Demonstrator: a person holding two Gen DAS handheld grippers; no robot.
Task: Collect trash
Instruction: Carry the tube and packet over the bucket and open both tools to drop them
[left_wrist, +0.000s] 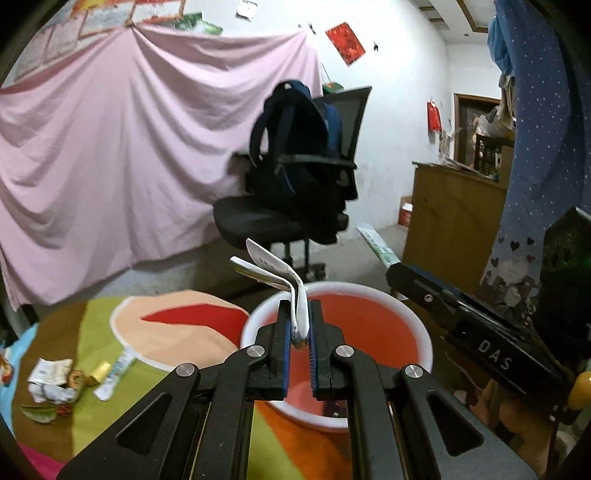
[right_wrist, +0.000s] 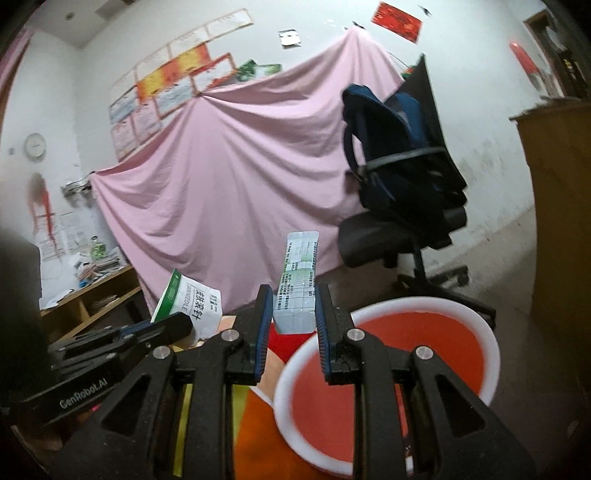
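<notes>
Left wrist view shows us the basin (left_wrist: 417, 328) just beyond our jaws, red inside, white-rimmed, on the bright cloth (left_wrist: 99, 332). Our left gripper (left_wrist: 300, 332) is pinched tight on a flattened white packet (left_wrist: 275, 275) above the near rim. Our right gripper (right_wrist: 294, 317) clamps a long printed carton (right_wrist: 299, 280) left of the basin. More scraps (left_wrist: 62, 380) lie far left. Released early, either piece could catch the rim and fall outside, we judge.
</notes>
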